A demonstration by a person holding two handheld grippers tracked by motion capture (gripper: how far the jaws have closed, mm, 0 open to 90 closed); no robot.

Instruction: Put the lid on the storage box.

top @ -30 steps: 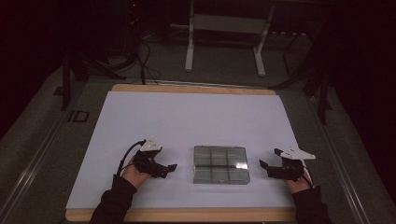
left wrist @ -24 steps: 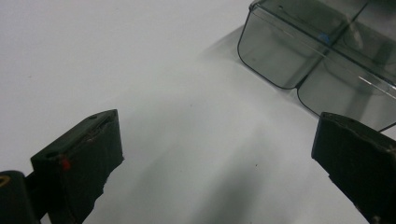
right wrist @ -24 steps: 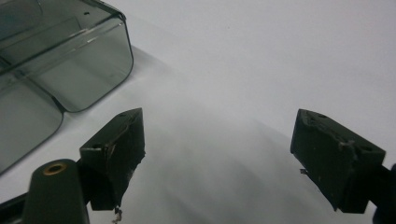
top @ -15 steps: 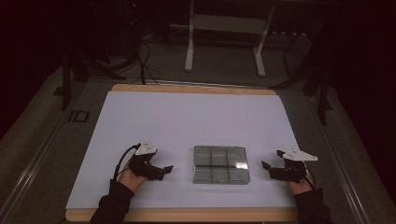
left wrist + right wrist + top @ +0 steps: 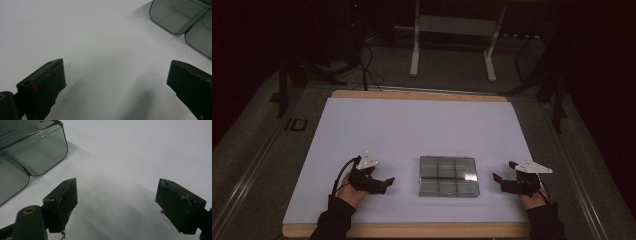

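- Our left gripper point(image 5: 384, 182) rests on the white table point(image 5: 412, 130), jaws spread wide, holding nothing.
- Our right gripper point(image 5: 498, 180) likewise gapes empty.
- The clear compartment box point(image 5: 448, 176) lies between them, touching neither.

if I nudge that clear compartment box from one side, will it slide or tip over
The clear compartment box will probably slide rather than tip: it sits low and flat on the smooth white table. Its rigid-looking, glossy plastic walls may prove slippery. Its compartments look empty, so it's probably light.
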